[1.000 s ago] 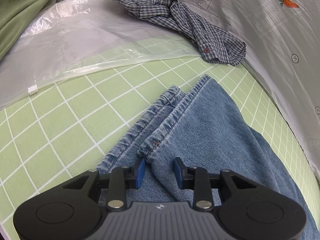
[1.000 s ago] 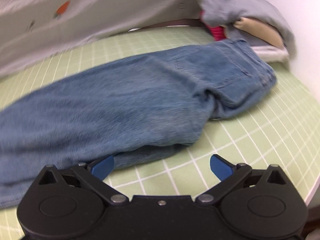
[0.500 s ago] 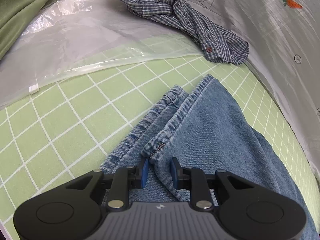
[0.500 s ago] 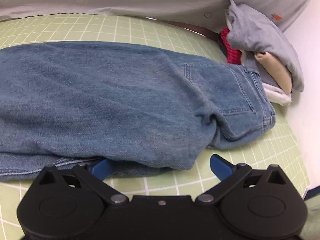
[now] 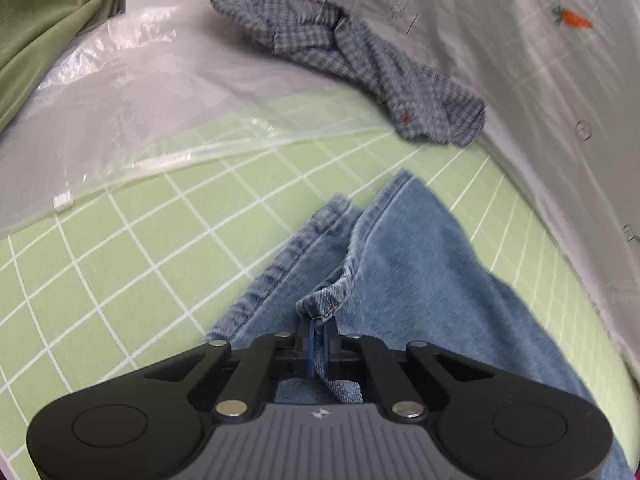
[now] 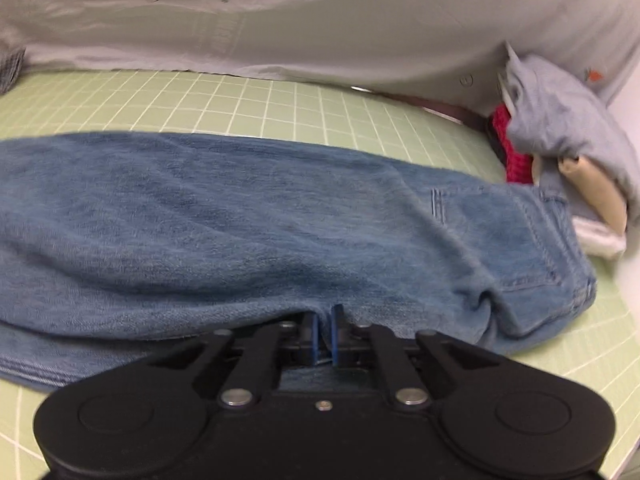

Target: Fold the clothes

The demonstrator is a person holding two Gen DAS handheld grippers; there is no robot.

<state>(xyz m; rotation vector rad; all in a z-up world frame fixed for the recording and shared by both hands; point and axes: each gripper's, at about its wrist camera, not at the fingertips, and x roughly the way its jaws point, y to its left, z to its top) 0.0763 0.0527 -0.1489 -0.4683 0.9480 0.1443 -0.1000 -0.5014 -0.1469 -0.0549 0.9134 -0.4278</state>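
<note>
The jeans (image 6: 248, 216) lie stretched across the green gridded mat (image 5: 120, 248) on the table, waistband end next to a pile of folded clothes (image 6: 560, 128) and leg hems pointing toward a crumpled plaid shirt (image 5: 360, 60) and a clear plastic bag (image 5: 120, 92). The left claw (image 5: 318, 336) has just closed and pinches a bunched hem of the upper leg between its blue pads. The right claw (image 6: 325, 330) has just snapped closed too, gripping the near folded edge of the denim close to the seat.
</note>
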